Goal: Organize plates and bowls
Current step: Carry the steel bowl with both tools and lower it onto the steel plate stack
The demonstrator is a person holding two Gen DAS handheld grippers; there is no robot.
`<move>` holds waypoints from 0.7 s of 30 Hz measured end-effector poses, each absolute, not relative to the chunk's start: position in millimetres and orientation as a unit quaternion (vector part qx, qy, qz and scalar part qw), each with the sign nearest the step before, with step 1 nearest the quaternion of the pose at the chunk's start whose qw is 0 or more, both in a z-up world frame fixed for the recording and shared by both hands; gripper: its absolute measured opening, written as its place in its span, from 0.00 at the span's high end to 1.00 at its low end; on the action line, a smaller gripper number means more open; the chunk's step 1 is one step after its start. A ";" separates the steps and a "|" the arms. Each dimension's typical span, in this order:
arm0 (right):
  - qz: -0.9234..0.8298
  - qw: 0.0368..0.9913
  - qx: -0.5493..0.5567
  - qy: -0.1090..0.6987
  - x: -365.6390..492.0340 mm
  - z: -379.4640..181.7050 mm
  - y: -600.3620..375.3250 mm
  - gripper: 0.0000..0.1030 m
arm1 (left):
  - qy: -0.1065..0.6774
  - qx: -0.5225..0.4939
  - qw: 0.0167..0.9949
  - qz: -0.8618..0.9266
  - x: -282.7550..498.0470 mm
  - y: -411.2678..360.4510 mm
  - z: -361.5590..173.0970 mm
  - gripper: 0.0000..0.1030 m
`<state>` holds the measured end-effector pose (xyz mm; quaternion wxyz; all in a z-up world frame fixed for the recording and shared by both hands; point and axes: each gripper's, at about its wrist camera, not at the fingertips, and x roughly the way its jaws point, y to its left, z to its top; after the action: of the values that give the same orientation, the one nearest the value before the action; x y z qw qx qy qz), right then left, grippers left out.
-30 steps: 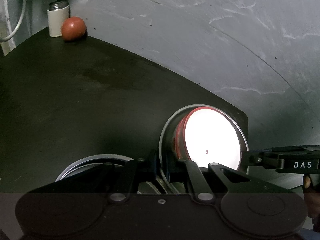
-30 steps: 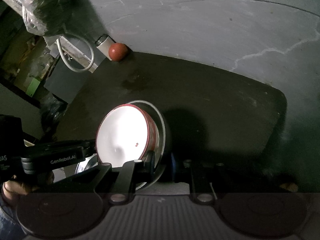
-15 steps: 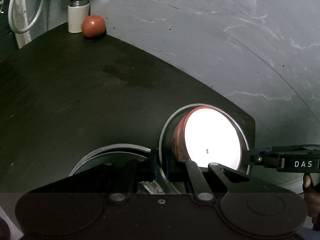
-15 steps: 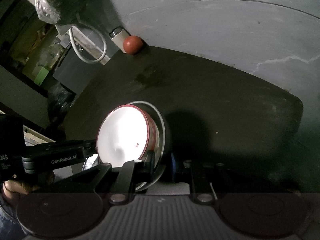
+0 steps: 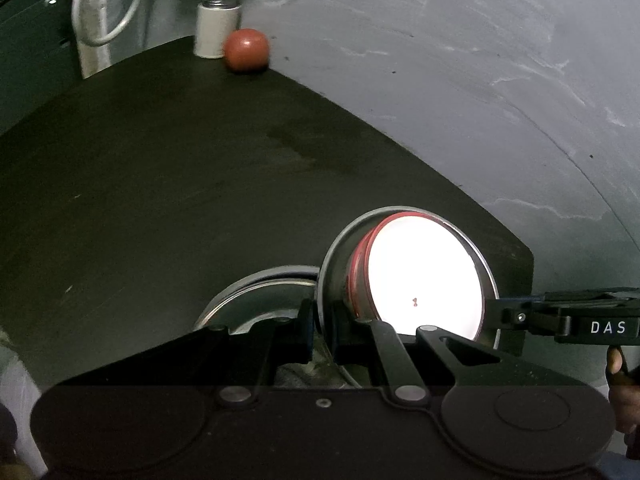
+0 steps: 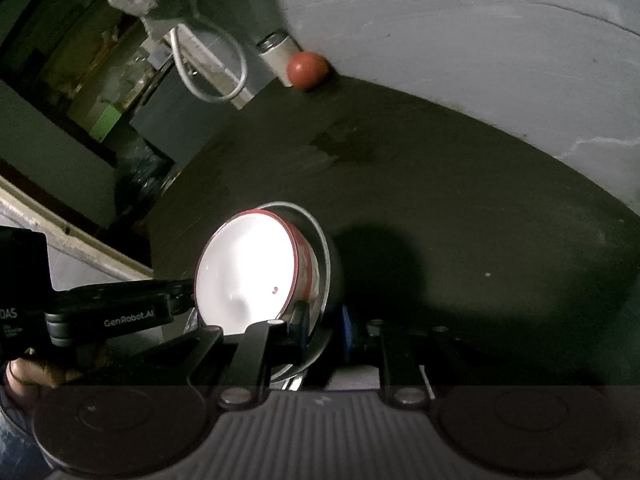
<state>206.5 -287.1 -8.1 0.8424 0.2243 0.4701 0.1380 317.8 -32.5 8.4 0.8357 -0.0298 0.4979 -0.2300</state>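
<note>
A white bowl with a red rim sits nested in a steel bowl, and both are held tilted above the dark table. My left gripper is shut on the steel bowl's near rim. My right gripper comes in from the right and grips the opposite rim. In the right wrist view the white bowl lies inside the steel bowl, with my right gripper shut on its rim and my left gripper at the far side. Another steel dish lies below.
A white can and a red ball-like fruit stand at the table's far corner against the grey wall. A looped hose hangs beyond the table's left edge. A person's hand holds the left gripper.
Both grippers have carried the nested bowls sideways across the table together. The can and red fruit have shifted right in both views. More of the lower steel dish shows.
</note>
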 end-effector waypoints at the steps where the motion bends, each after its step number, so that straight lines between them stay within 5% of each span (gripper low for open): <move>1: 0.142 0.841 0.222 0.472 207.8 -8.2 -284.2 0.82 | 0.498 -0.032 0.837 -0.226 316.7 -29.2 8.2 0.93; 21: 0.196 0.828 0.190 0.490 218.5 -7.7 -243.1 0.82 | 0.501 -0.061 0.846 -0.171 298.7 9.5 6.1 0.93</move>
<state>218.5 -243.1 -7.7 0.8277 0.1895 0.4904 0.1964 298.7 9.5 6.1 0.8461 -0.0606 0.5012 -0.1711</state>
